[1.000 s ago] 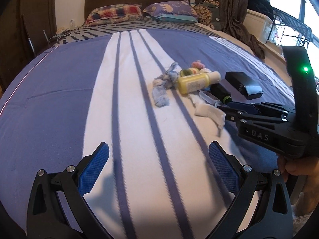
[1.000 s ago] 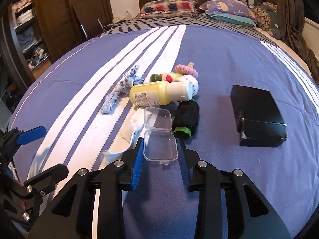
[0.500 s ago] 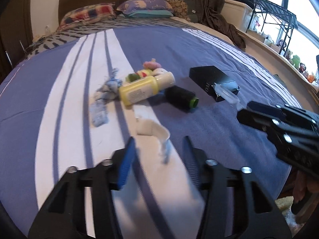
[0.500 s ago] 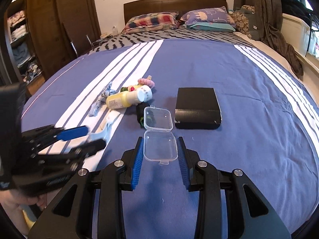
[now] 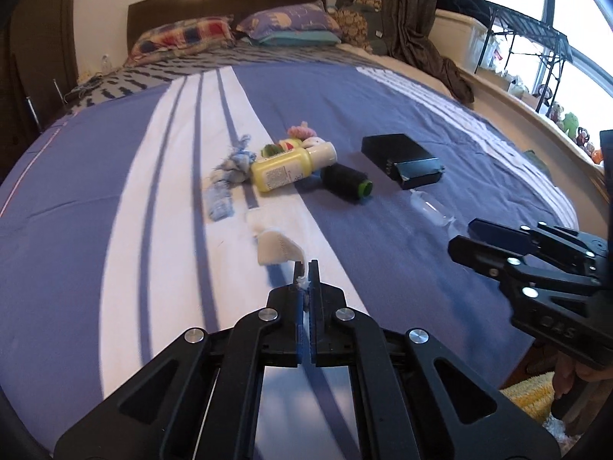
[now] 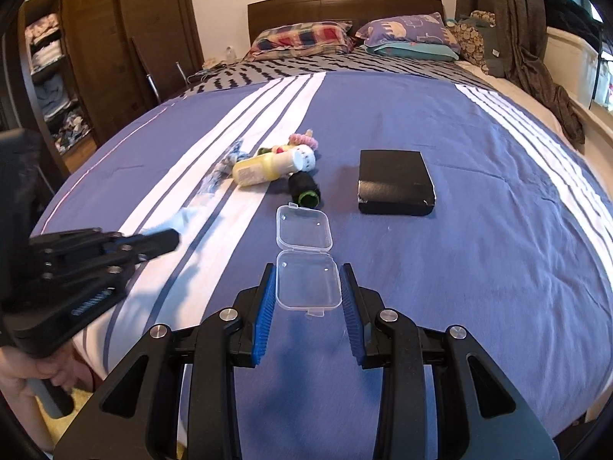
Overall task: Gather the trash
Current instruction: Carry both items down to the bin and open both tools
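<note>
Where claw pinches, tissue hidden.

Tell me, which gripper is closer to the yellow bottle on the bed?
Left, probably. The left gripper, pinching a white tissue, sits just in front of the yellow bottle. The right gripper, holding a clear case, seems farther back.

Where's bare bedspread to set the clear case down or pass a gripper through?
Bare: blue bedspread right of and in front of the black rectangular box, and the near strip between the clear hinged plastic case and that box. Crowded: the cluster left of the box, where yellow bottle, black cylinder and blue rag bunch together.
</note>
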`<action>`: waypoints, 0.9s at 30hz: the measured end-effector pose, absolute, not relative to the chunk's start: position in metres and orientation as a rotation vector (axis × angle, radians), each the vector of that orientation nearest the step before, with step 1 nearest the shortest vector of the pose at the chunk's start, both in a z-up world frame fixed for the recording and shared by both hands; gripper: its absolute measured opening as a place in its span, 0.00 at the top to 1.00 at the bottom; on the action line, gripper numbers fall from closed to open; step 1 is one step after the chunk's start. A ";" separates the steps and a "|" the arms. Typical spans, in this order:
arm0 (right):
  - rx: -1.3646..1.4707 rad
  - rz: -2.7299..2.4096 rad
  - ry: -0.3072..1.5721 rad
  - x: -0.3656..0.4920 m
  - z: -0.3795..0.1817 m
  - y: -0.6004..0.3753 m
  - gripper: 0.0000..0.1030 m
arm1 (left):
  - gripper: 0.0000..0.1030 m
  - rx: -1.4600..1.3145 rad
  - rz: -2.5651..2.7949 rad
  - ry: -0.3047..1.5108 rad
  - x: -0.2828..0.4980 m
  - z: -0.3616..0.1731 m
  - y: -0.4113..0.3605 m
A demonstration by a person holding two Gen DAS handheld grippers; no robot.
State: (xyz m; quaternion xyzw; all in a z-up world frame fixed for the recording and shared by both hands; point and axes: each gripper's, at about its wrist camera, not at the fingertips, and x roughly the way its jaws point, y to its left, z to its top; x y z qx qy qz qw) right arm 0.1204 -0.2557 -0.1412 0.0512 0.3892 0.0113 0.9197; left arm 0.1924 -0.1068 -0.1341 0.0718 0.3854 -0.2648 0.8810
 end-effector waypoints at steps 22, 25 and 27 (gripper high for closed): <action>0.080 0.022 0.790 -0.002 -0.126 -0.210 0.67 | 0.99 0.104 -0.612 0.783 0.039 -0.120 -0.048; 0.074 0.030 0.792 -0.017 -0.128 -0.203 0.67 | 0.99 0.110 -0.620 0.790 0.018 -0.124 -0.042; 0.075 0.051 0.801 -0.028 -0.132 -0.198 0.67 | 0.99 0.108 -0.625 0.797 0.008 -0.126 -0.038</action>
